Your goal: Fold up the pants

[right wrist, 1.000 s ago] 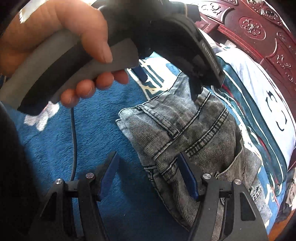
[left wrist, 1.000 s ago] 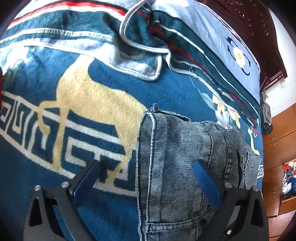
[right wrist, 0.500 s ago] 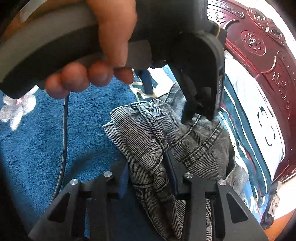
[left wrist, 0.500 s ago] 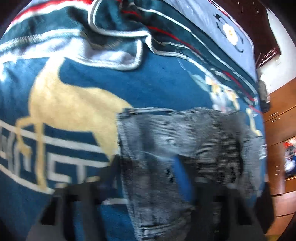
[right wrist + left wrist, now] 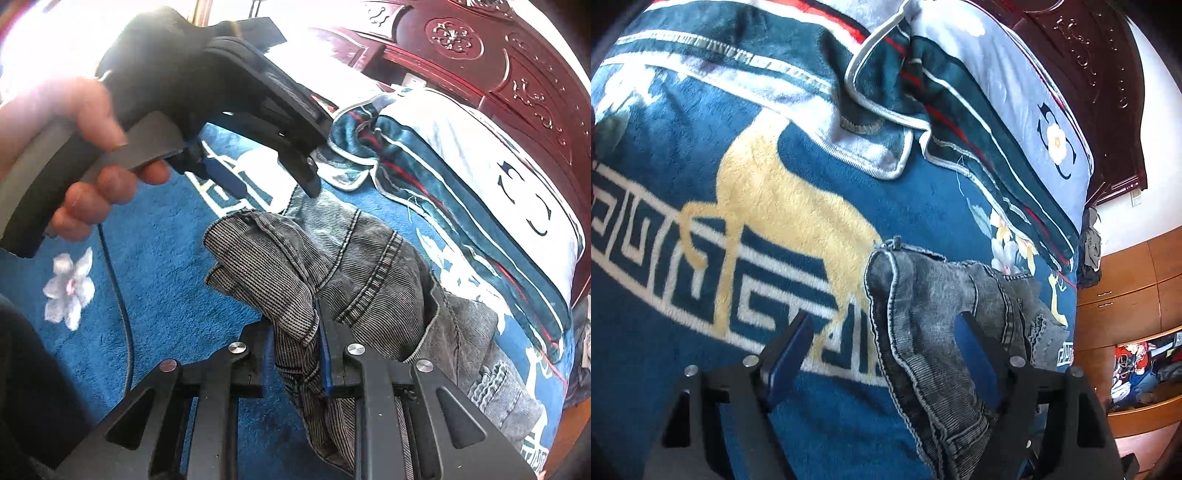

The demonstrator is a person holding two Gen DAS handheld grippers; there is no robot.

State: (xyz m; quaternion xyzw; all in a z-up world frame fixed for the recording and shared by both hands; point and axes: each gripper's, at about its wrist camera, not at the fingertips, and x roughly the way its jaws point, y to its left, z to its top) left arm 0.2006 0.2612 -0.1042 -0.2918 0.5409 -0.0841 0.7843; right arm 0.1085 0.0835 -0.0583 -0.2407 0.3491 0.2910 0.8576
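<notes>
The grey denim pants (image 5: 369, 273) lie bunched on the blue fleece blanket (image 5: 701, 369), one edge pinched and lifted by the right gripper (image 5: 295, 354). The left gripper (image 5: 882, 343) hangs spread above their hem. Bare blanket lies leftward; a carved wooden headboard (image 5: 498, 55) rises behind.

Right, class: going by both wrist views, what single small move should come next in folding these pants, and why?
Probably close the left tongs on the grey washed-denim pants. The right tongs are already shut on a bunched fold, while the left ones stand open, one finger over the denim edge, the other over the blue patterned fleece blanket. Both ends need holding before the fold is carried over.
</notes>
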